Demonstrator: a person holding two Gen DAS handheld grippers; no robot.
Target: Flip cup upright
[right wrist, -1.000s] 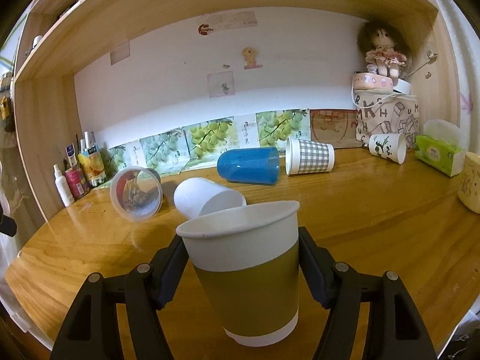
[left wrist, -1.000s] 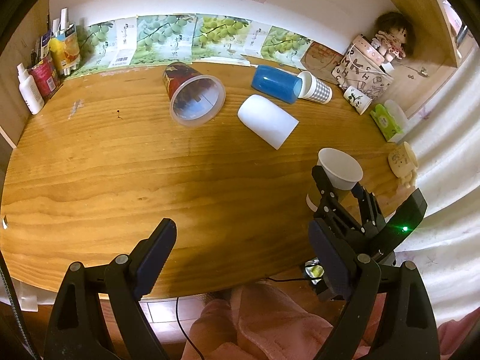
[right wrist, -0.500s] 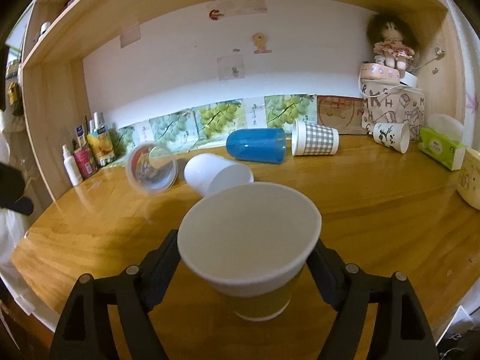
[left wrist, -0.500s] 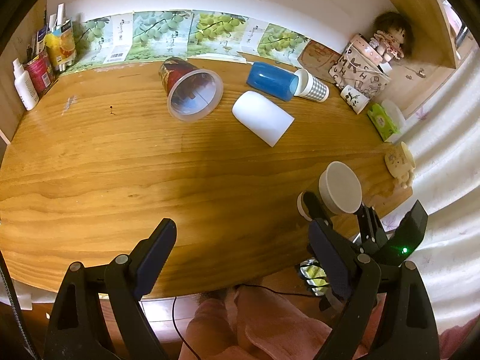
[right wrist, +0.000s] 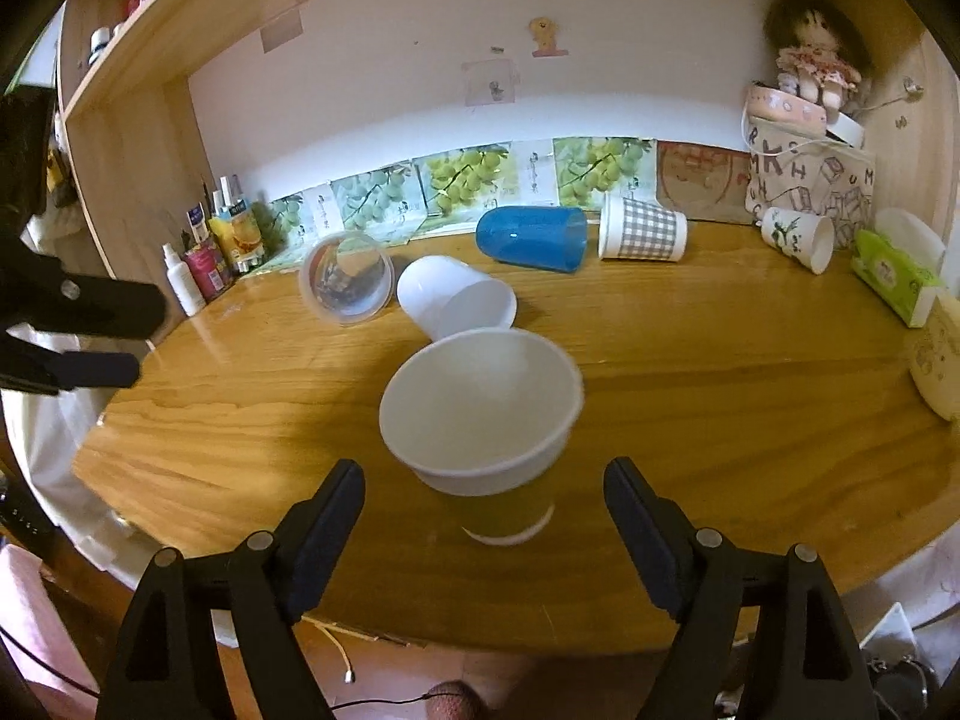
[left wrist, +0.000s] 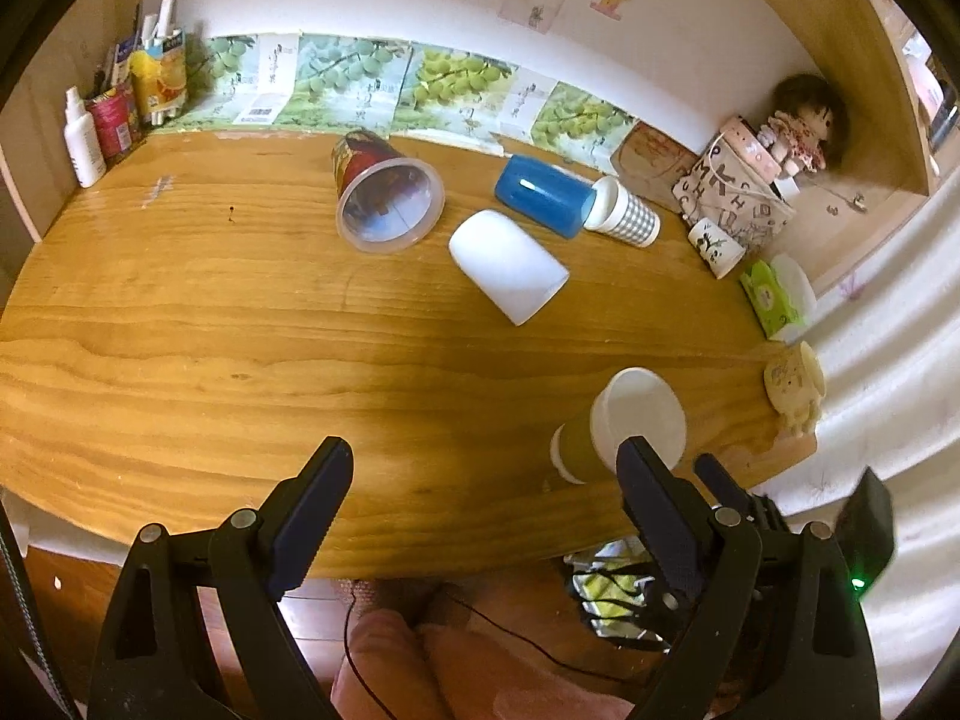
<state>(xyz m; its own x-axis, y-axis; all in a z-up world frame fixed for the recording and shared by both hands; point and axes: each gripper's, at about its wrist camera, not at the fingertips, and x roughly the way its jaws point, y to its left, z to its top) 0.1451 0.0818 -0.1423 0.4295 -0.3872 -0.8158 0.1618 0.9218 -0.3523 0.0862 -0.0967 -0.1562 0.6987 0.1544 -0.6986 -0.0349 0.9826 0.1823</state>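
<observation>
A white and olive paper cup [right wrist: 480,420] stands upright near the front edge of the wooden desk [right wrist: 690,396]; it also shows in the left wrist view [left wrist: 630,426]. My right gripper [right wrist: 483,528] is open, its fingers drawn back on either side of the cup and apart from it. My left gripper [left wrist: 486,498] is open and empty over the desk's front edge. A clear cup [left wrist: 387,198], a white cup [left wrist: 507,267], a blue cup [left wrist: 543,195] and a checked cup [left wrist: 624,219] lie on their sides further back.
Bottles and tubes [left wrist: 114,114] stand at the back left. A patterned bag with a doll [right wrist: 810,168], a small printed cup [right wrist: 798,237], a green tissue pack [right wrist: 894,276] and a cream figurine [left wrist: 792,387] crowd the right side. A shelf hangs overhead.
My right gripper has opened and let go of the paper cup, then drawn back and up. The cup now stands free on the desk. The left gripper has shifted slightly.
</observation>
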